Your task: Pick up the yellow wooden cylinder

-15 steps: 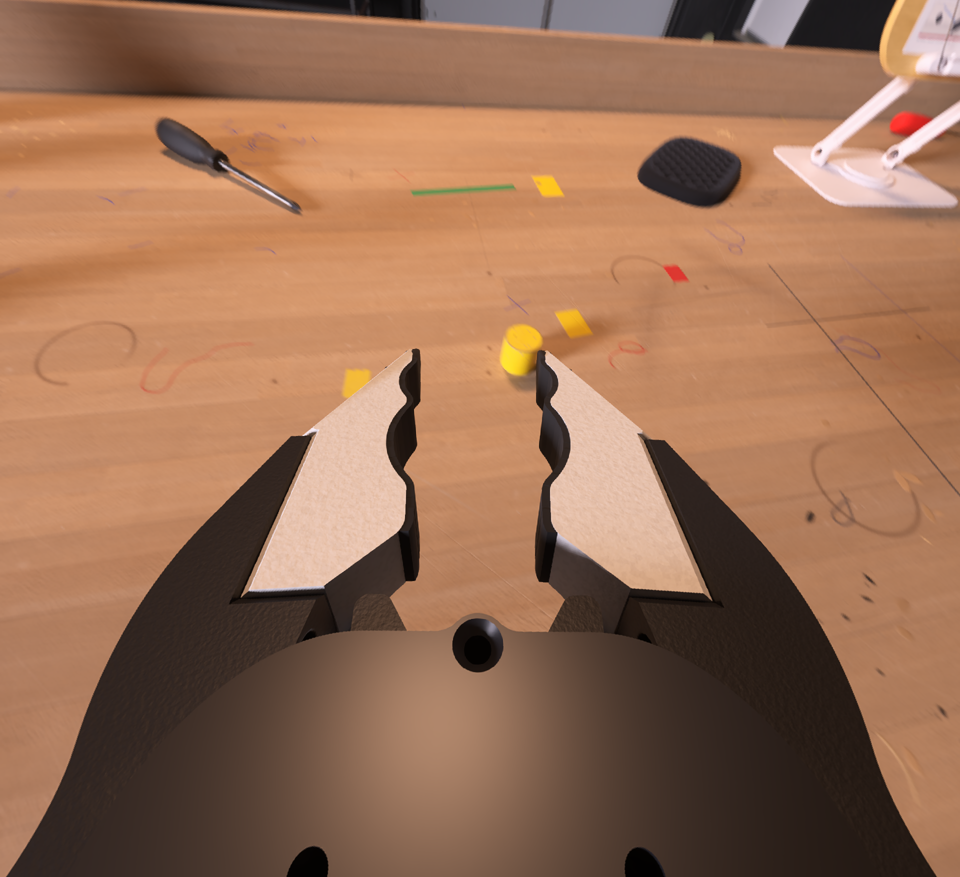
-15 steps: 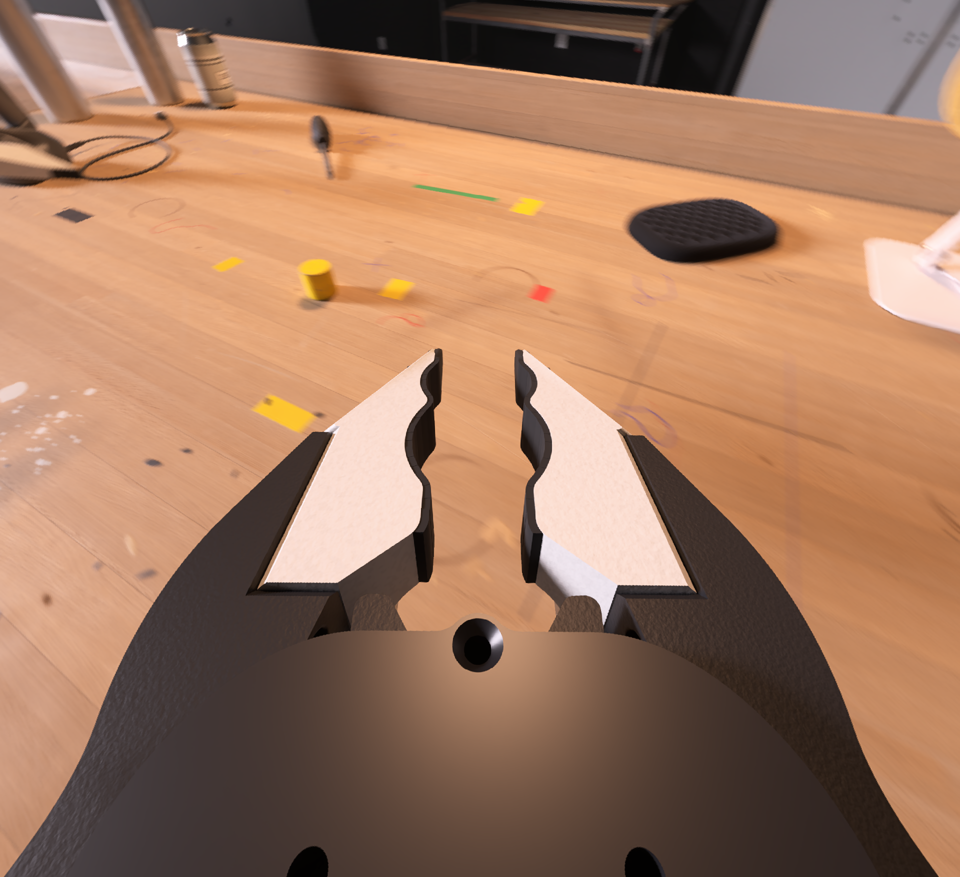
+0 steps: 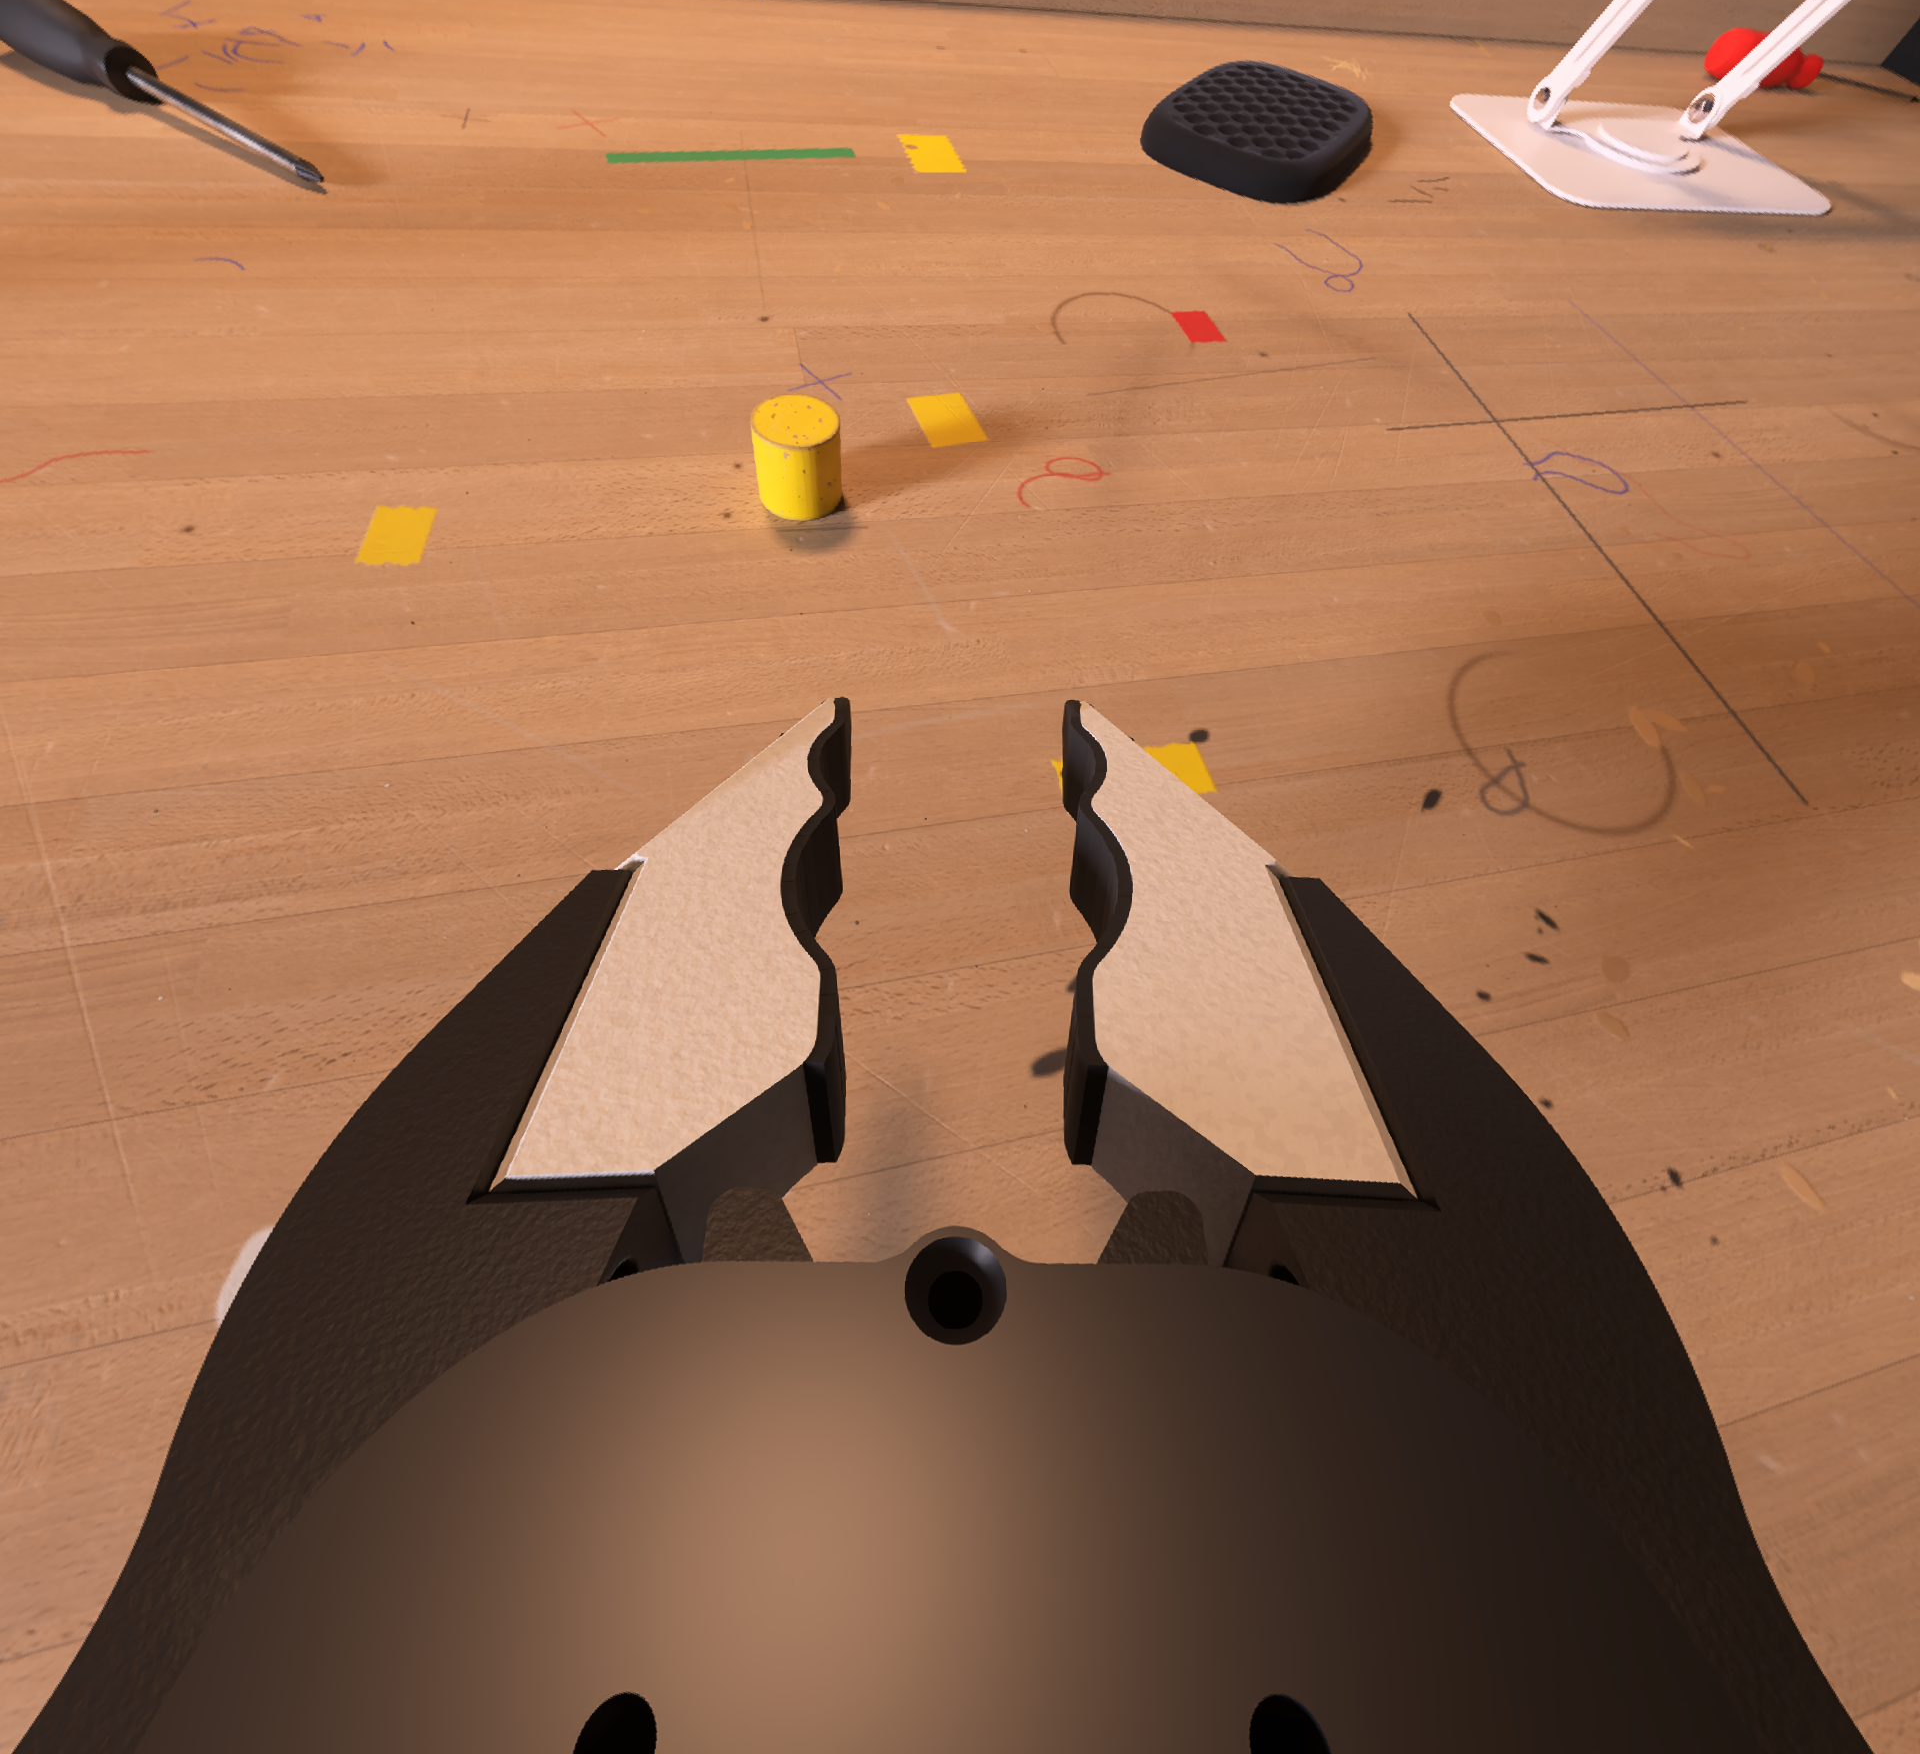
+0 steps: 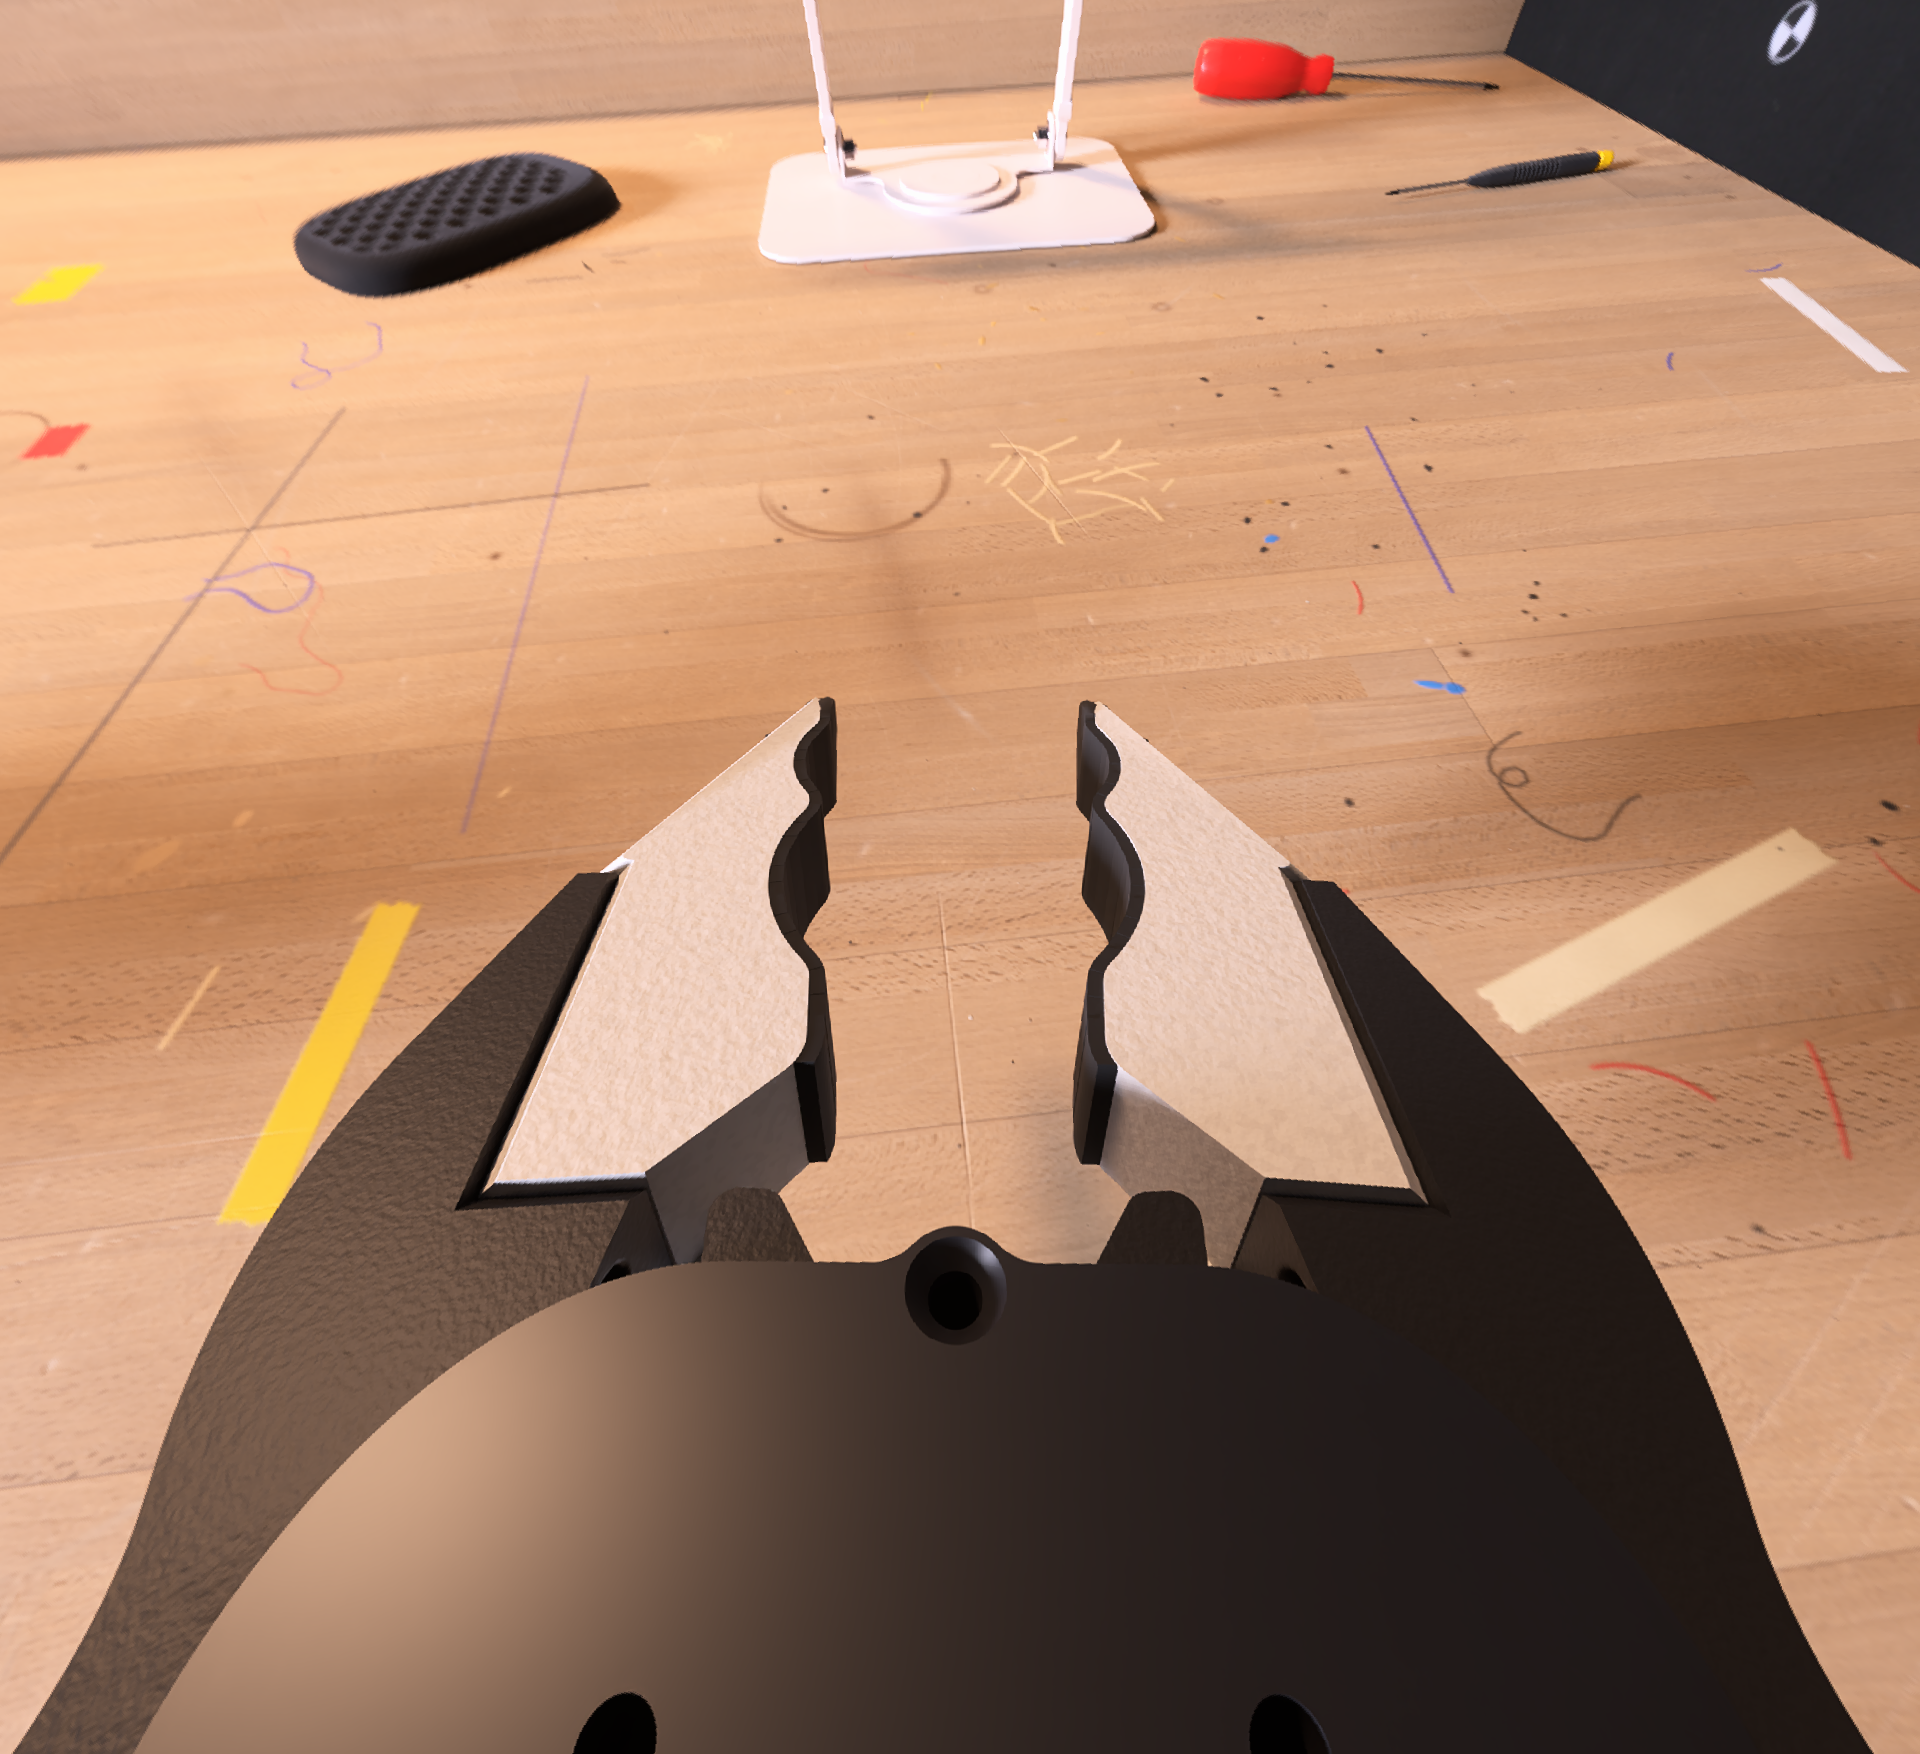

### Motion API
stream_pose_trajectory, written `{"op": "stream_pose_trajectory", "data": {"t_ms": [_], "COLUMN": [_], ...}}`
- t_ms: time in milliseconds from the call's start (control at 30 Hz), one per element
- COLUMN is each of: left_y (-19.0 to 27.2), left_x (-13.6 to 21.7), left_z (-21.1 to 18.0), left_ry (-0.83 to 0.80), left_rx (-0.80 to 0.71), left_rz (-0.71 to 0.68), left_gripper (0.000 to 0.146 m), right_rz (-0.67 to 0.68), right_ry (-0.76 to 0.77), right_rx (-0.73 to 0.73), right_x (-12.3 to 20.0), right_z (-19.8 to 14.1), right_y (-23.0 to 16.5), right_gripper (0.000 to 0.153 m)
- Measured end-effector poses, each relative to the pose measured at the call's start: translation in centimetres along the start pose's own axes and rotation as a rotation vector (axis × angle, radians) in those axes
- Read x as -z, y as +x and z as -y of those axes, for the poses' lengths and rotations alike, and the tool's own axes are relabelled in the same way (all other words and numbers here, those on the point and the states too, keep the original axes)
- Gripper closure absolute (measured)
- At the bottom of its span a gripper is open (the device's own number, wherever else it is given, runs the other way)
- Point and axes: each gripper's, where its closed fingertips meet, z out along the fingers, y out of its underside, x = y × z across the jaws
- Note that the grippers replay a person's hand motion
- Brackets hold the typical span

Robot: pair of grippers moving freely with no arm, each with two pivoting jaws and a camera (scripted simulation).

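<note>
Standing upright on the scuffed wooden bench [image 3: 312,769], ahead and slightly left of the open, empty left tool [image 3: 956,717], the small yellow wooden cylinder [image 3: 796,457] calls for leftward alignment before straddling its sides.

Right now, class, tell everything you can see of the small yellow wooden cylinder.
The small yellow wooden cylinder stands upright on the scuffed wooden workbench, flat round end up. Its yellow paint is speckled with small chips. Nothing touches it but the bench. It sits ahead and slightly left of the open left gripper, beside a yellow tape patch.
</note>
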Motion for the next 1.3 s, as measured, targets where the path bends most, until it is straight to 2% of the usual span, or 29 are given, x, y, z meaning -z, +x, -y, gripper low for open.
{"op": "stream_pose_trajectory", "data": {"t_ms": [133, 267, 533, 700, 867, 933, 1033, 1200, 1300], "left_y": [-0.5, -0.4, 0.8, 1.2, -0.6, -1.3, -2.5, -3.9, -4.1], "left_x": [0.0, 0.0, -0.3, 0.3, -1.0, -2.8, -6.2, -10.7, -12.2], "left_z": [0.0, 0.1, -0.2, 2.1, 5.1, 6.0, 6.5, 4.7, 3.8], "left_ry": [-0.005, -0.014, -0.034, -0.003, -0.227, -0.365, -0.523, -0.72, -0.761], "left_rx": [0.029, -0.004, -0.05, -0.231, -0.437, -0.485, -0.583, -0.622, -0.609], "left_rz": [-0.015, -0.022, -0.088, -0.175, -0.258, -0.282, -0.247, -0.252, -0.262], "left_gripper": [0.105, 0.105, 0.104, 0.105, 0.102, 0.102, 0.101, 0.103, 0.106], "right_rz": [0.017, 0.09, 0.08, 0.086, 0.11, 0.108, 0.132, 0.135, 0.14], "right_ry": [-0.001, 0.012, -0.022, -0.034, -0.015, -0.01, -0.026, -0.04, -0.042], "right_rx": [-0.019, -0.134, -0.053, -0.054, -0.045, -0.043, -0.052, -0.049, -0.055], "right_x": [-0.2, 0.1, -0.1, 0.0, 0.6, 0.7, 0.4, 0.2, 0.2], "right_z": [-0.2, -0.1, -0.8, -0.8, -0.4, -0.4, -0.7, -1.1, -1.1], "right_y": [-0.2, -0.9, -1.7, -2.2, -2.7, -2.8, -3.2, -3.3, -3.2], "right_gripper": [0.107, 0.108, 0.111, 0.112, 0.112, 0.112, 0.112, 0.112, 0.112]}}
